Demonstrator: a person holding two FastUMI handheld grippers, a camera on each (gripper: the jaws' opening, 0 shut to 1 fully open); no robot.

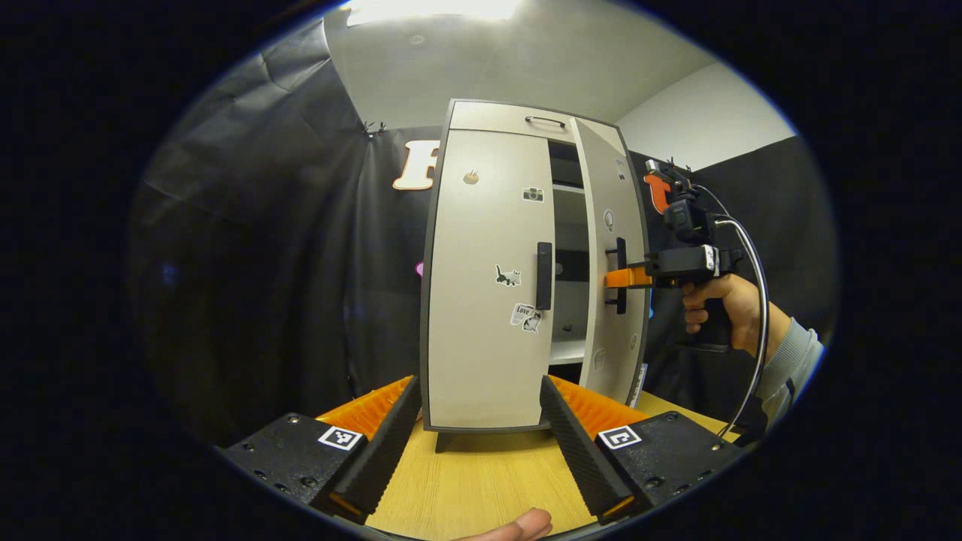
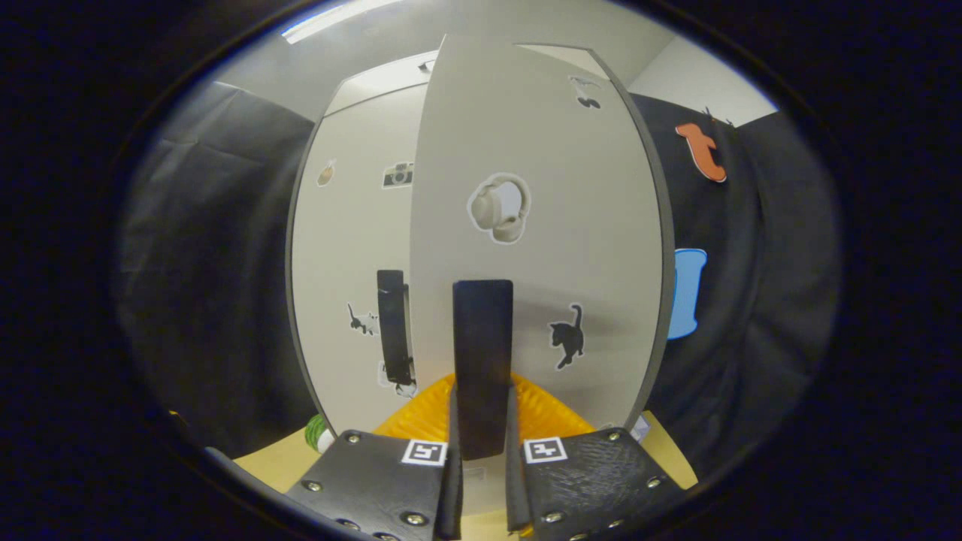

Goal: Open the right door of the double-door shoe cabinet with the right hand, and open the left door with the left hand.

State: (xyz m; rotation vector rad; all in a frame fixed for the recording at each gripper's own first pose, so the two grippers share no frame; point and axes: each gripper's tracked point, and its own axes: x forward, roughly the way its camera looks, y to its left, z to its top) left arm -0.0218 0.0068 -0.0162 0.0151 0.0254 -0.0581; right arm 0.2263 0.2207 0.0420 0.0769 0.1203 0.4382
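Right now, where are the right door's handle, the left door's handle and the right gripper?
right door's handle (image 2: 482,361): right gripper view, middle of the black bar.
left door's handle (image 1: 544,276): left gripper view, middle of the black bar.
right gripper (image 1: 627,277): left gripper view, orange fingers at the handle.

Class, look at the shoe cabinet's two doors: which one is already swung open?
The right door, swung outward with the right gripper clamped on its handle. The left door sits flush and shut.
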